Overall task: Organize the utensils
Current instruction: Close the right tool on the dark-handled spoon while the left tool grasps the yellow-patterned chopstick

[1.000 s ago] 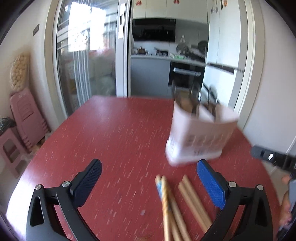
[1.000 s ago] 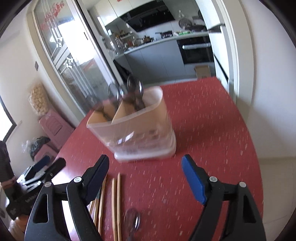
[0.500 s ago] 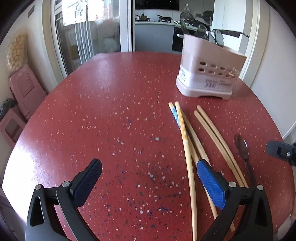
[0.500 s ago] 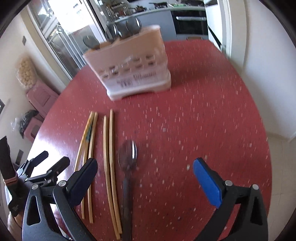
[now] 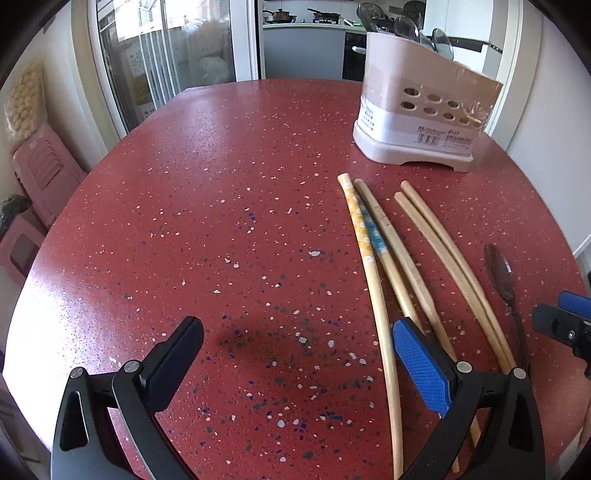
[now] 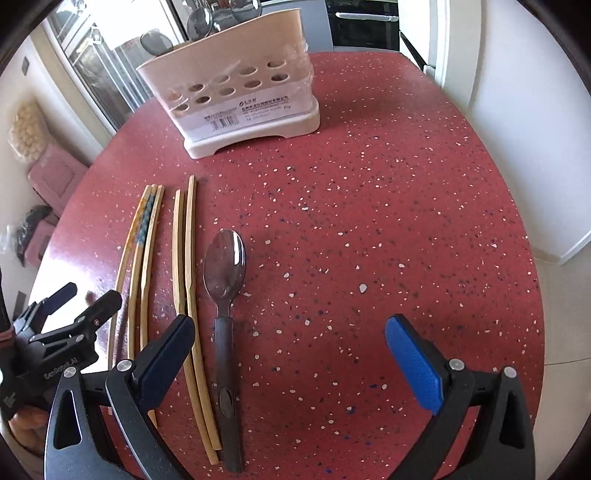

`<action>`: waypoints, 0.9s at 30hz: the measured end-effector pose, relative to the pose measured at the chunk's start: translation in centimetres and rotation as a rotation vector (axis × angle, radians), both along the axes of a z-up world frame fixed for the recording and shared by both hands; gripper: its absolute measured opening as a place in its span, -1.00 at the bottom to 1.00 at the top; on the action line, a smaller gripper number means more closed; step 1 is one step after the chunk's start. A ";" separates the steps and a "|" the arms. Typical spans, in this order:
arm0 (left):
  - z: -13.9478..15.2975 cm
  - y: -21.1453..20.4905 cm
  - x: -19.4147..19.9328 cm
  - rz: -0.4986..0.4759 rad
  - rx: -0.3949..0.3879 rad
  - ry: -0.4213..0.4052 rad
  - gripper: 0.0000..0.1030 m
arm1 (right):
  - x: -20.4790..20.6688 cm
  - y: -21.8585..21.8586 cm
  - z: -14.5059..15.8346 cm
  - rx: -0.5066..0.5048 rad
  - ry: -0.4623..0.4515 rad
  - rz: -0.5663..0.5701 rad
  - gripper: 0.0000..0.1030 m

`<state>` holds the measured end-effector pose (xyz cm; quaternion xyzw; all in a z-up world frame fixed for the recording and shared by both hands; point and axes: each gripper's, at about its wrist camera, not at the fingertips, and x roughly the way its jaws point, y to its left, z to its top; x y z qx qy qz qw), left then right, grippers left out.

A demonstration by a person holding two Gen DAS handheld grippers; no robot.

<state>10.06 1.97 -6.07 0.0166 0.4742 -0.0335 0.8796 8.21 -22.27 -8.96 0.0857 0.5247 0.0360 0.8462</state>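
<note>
On the red speckled round table [image 6: 406, 184], the left gripper [image 5: 295, 354] hangs wide open and empty, its blue pad above the three patterned bamboo chopsticks [image 5: 373, 254]. Next lie two plain pale bamboo chopsticks [image 6: 184, 280], then a steel spoon with a dark handle [image 6: 224, 295], bowl toward the pale pink perforated plastic utensil caddy [image 6: 236, 96], which holds upright metal spoons [image 6: 199, 20]. The right gripper [image 6: 290, 350] gapes fully open, gripping nothing, over bare table just right of the spoon.
</note>
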 end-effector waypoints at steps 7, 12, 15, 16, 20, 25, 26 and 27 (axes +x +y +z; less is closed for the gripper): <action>-0.2 0.7 0.9 0.035 0.001 0.014 1.00 | 0.2 2.1 -0.4 -0.094 0.025 0.049 0.93; -0.2 0.3 1.7 0.016 0.032 0.018 1.00 | 0.4 2.9 -0.6 -0.125 0.042 0.056 0.81; -0.2 0.1 2.3 0.009 0.022 0.041 1.00 | 0.6 3.2 -0.6 -0.154 0.046 0.060 0.64; -0.2 0.1 2.6 0.006 0.015 0.051 1.00 | 0.7 3.3 -0.5 -0.162 0.048 0.062 0.55; -0.1 -0.4 3.5 -0.017 0.033 0.071 1.00 | 1.2 4.0 -0.1 -0.183 0.060 0.083 0.29; 0.0 -0.6 4.6 -0.042 0.028 0.121 1.00 | 1.7 4.5 0.2 -0.182 0.095 0.109 0.18; -0.1 -0.4 4.9 -0.042 0.015 0.136 1.00 | 1.8 4.5 0.2 -0.183 0.107 0.113 0.18; -0.1 -0.3 5.0 -0.044 -0.001 0.148 1.00 | 1.9 4.5 0.2 -0.184 0.116 0.118 0.17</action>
